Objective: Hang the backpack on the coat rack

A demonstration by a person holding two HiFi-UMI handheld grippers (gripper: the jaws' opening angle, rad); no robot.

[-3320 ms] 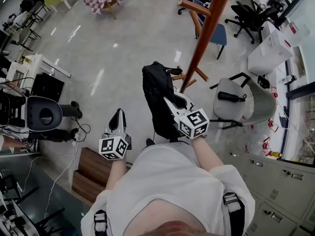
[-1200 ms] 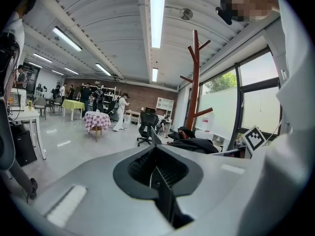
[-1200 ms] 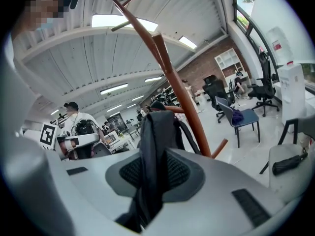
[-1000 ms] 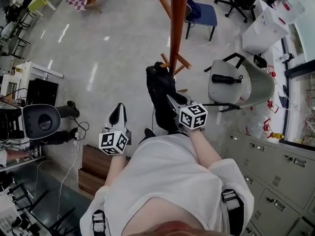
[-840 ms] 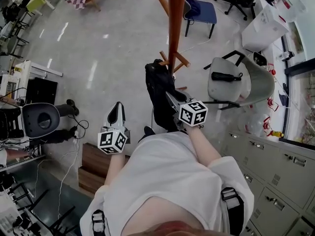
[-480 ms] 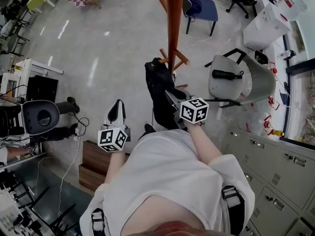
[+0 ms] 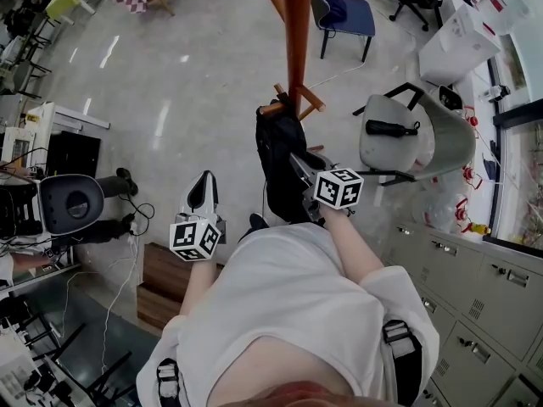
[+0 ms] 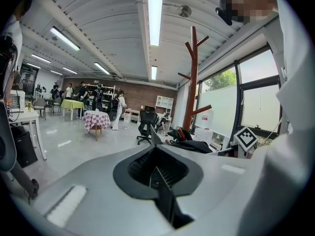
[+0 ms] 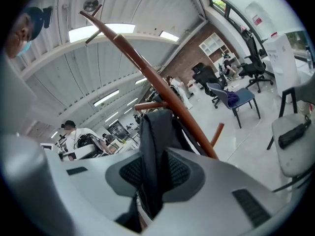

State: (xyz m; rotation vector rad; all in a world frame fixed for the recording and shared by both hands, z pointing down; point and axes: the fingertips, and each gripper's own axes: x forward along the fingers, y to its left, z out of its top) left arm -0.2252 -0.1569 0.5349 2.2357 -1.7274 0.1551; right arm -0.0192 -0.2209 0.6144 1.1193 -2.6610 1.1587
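Fabric of the black backpack (image 7: pixel 278 153) is pinched in the right claw (image 7: pixel 297 161), which holds it up just beside the pole of the red-brown wooden coat rack (image 7: pixel 297 32), probably to reach a low peg (image 7: pixel 310 98), while the left claw (image 7: pixel 203 192), pressed together and empty, hangs aside.

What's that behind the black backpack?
The wooden coat rack stands right behind the backpack, and its short pegs poke out beside the bag's top. The bag covers most of the rack's foot, so that can't be seen.
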